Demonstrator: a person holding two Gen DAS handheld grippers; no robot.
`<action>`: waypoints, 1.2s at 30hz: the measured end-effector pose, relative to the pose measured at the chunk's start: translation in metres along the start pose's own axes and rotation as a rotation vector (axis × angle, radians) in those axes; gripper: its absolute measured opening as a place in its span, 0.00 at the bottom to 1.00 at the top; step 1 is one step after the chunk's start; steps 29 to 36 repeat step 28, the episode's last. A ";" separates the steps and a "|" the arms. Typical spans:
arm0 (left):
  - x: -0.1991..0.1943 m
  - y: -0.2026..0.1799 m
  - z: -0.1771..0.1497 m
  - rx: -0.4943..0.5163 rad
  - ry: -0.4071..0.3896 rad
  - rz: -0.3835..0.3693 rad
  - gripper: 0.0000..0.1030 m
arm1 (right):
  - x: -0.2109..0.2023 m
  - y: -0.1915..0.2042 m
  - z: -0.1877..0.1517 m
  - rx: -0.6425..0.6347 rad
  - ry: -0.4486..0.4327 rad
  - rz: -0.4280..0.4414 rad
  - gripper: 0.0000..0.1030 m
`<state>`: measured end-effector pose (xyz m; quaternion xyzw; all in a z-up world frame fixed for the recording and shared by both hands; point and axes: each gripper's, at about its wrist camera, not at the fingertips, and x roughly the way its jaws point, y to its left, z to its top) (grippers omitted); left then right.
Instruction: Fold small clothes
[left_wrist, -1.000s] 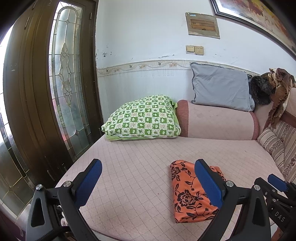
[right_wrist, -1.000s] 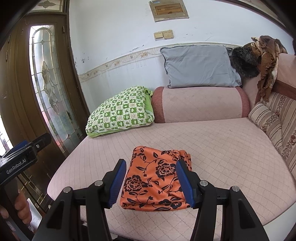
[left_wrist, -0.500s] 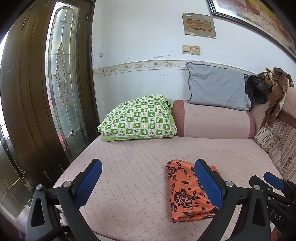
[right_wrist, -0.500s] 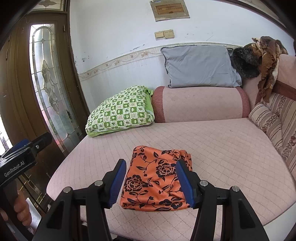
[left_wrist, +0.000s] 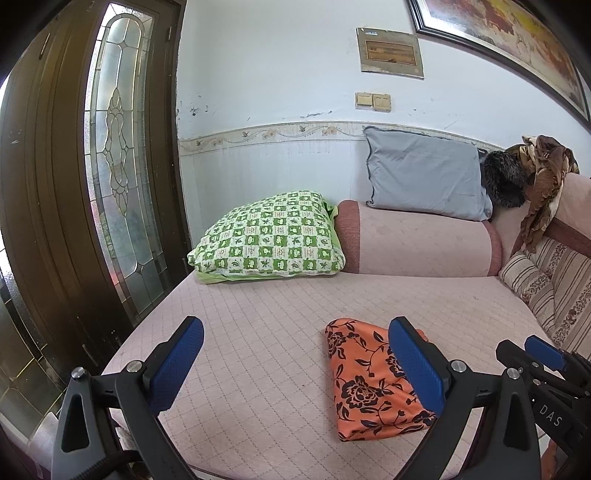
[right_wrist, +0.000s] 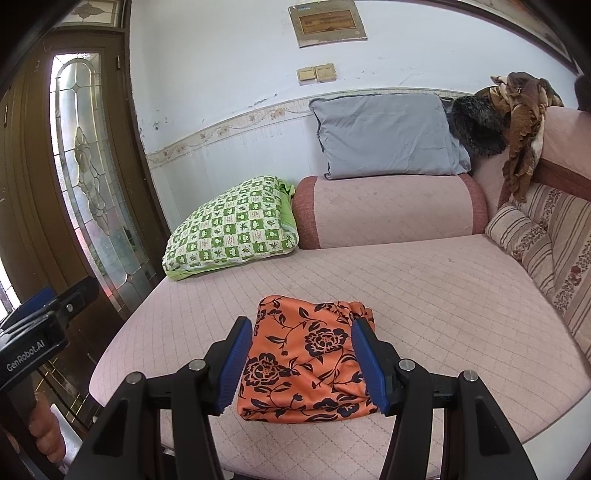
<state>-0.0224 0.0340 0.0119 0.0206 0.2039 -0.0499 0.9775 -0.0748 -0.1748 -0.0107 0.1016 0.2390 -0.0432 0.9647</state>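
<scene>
Nothing moved since earlier; folded orange cloth (right_wrist: 306, 362) flat on sofa (right_wrist: 443, 288); both grippers' jaws released, empty.

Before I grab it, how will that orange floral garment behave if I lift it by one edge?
The garment is thin, creased fabric, so it is probably floppy and light. It lies folded in loose layers on the couch, so one-edge lifting would likely unfold it. Its slight sheen suggests it may slip between pads.

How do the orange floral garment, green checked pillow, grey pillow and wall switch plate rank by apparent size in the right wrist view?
1. Grey pillow, green checked pillow and orange floral garment: too alike to rank, and the garment lies nearest the camera.
2. Wall switch plate, clearly smallest.
</scene>
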 end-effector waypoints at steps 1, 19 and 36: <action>0.000 0.000 0.000 -0.001 0.000 0.000 0.97 | 0.000 0.001 0.000 -0.002 -0.002 0.000 0.58; 0.015 -0.005 0.001 0.002 0.025 -0.003 0.97 | 0.016 0.004 -0.002 -0.007 0.026 0.013 0.58; 0.037 -0.003 0.004 -0.027 0.032 -0.037 0.97 | 0.035 0.003 0.002 -0.005 0.046 0.022 0.58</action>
